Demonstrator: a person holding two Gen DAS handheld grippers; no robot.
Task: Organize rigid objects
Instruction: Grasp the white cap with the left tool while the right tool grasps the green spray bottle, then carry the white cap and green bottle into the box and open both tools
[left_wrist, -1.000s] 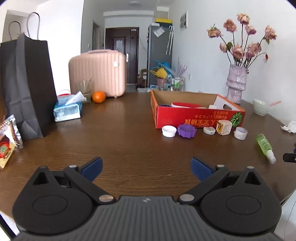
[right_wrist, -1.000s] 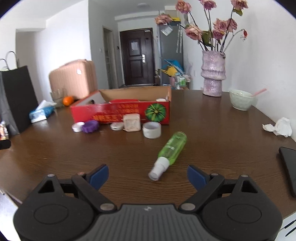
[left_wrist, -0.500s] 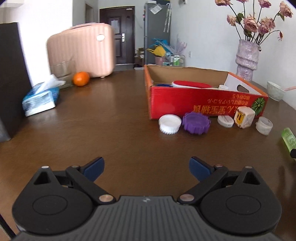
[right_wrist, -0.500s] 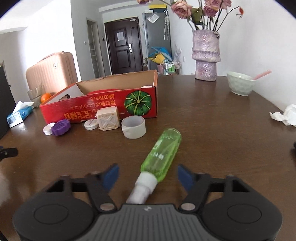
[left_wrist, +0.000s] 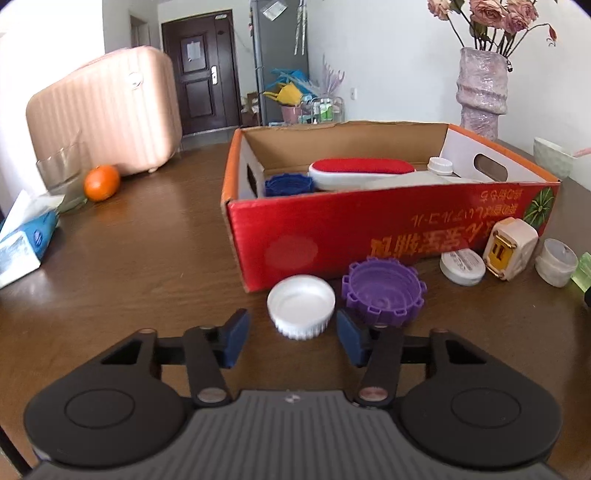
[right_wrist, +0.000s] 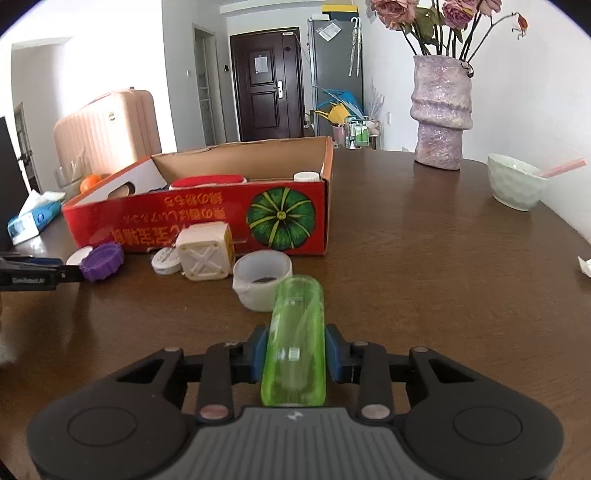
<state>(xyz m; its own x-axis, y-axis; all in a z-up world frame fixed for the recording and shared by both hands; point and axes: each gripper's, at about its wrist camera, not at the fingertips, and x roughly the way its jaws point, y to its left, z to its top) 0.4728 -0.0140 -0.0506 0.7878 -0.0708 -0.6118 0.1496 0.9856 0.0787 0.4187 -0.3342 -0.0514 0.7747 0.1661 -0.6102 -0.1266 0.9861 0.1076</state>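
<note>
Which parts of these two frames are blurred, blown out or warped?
Left wrist: pink suitcase and tissue pack smeared at the left edge; white cap sharp. Right wrist: left wall overexposed; vase and red box bowed by the fisheye; green bottle crisp.

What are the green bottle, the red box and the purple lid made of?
Green bottle: translucent plastic, glossy; light passes through it. Red box: printed cardboard; the brown inner walls and cut edges show it. Purple lid: moulded plastic, probably matte; notched rim, uniform colour.
</note>
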